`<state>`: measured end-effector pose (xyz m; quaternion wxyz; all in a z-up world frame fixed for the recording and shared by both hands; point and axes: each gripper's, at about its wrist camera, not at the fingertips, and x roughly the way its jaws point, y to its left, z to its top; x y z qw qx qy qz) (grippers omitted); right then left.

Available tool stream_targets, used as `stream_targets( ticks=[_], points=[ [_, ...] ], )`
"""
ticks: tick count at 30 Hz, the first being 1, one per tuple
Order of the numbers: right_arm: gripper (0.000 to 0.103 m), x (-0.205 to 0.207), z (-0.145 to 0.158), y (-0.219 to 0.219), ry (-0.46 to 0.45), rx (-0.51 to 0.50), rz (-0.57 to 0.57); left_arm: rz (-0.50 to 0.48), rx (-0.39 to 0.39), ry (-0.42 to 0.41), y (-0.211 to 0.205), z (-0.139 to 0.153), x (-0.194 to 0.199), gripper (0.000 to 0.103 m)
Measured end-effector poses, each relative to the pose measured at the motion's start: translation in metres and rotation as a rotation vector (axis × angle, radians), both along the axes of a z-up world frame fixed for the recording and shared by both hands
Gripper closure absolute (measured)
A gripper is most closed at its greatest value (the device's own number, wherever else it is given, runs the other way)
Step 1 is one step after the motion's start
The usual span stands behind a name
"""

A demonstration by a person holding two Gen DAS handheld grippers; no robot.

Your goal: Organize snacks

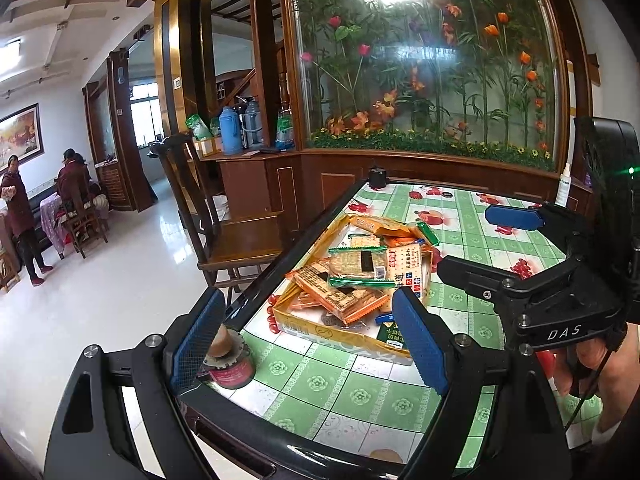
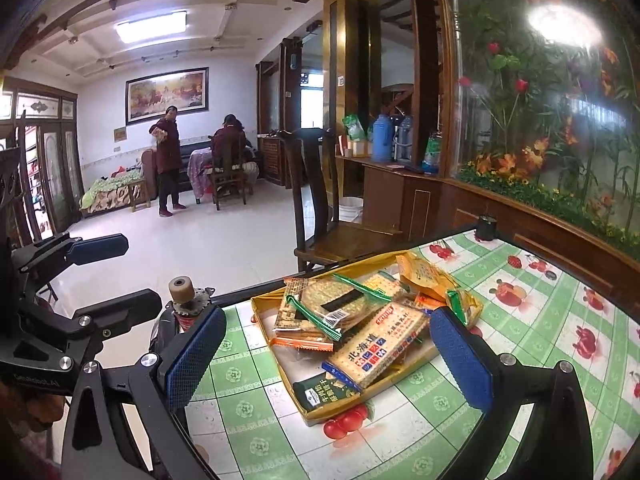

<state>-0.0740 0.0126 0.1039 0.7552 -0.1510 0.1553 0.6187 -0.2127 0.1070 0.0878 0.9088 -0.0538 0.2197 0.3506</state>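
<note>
A shallow yellow tray (image 1: 344,338) (image 2: 360,259) lies on the green checked tablecloth, heaped with snack packets. On top are a clear rice-cracker pack with green ends (image 1: 360,266) (image 2: 332,304) and a cracker pack with a white and blue label (image 1: 404,268) (image 2: 380,352). Orange packets (image 1: 340,296) lie underneath, and a dark green packet (image 2: 320,394) sits at the near corner. My left gripper (image 1: 308,340) (image 2: 108,276) hovers open just short of the tray. My right gripper (image 2: 328,356) (image 1: 492,248) stands open beside it, above the tray's near end. Neither holds anything.
A small red can (image 1: 230,364) (image 2: 188,300) topped with a toothed wheel stands at the table's near-left corner. A wooden chair (image 1: 240,236) (image 2: 320,200) stands against the table's left edge. A black pot (image 1: 377,176) and a spray bottle (image 1: 563,188) sit at the far side. Two people are in the far room.
</note>
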Motion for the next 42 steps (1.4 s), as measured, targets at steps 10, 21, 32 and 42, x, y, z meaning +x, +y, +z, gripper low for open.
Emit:
stream_targets(
  ticks=[10, 21, 32, 42],
  points=[
    [0.000, -0.012, -0.001, 0.012, -0.050, -0.024, 0.026, 0.015, -0.013, -0.013, 0.008, 0.001, -0.007, 0.017],
    [0.000, -0.020, -0.003, 0.018, -0.082, -0.041, 0.041, 0.022, -0.021, -0.027, 0.013, 0.003, -0.013, 0.017],
    [0.000, -0.028, 0.000, 0.019, -0.123, -0.039, 0.060, 0.024, -0.042, -0.034, 0.014, 0.004, -0.017, 0.017],
    [0.000, -0.032, -0.004, 0.020, -0.153, -0.062, 0.065, 0.028, -0.051, -0.031, 0.016, 0.006, -0.017, 0.017]
  ],
)
